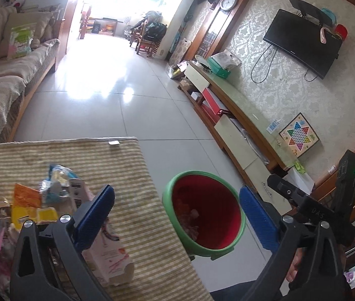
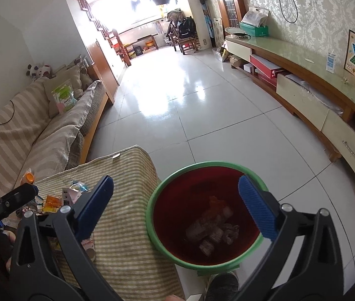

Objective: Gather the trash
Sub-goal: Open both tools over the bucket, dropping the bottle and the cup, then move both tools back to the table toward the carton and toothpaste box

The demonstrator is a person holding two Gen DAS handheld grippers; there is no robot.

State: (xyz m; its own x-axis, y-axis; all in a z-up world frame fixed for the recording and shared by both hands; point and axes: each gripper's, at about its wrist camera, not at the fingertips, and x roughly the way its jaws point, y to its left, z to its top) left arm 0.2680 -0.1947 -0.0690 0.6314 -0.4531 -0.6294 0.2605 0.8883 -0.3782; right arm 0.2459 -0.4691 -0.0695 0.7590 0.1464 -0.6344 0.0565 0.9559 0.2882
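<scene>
The trash (image 1: 52,200) we have yet to collect lies in a loose heap of wrappers and cartons on the striped cloth (image 1: 132,175) of the table, and from both sets of jaws it sits low and to the left, while the bin (image 2: 203,215) stands on the floor just off the table's right edge, already holding a few crumpled pieces at its bottom. A pale pink carton (image 1: 107,250) lies nearest, its long axis running roughly along the left gripper's own line of sight, partly hidden behind that gripper's left finger. Our left gripper (image 1: 177,215) hangs over the table's edge with its jaws spread wide and nothing between the pads, so we judge it the closer hand for the next pick. Our right gripper (image 2: 176,205) hovers above the bin, also spread wide and empty, well apart from the heap.
</scene>
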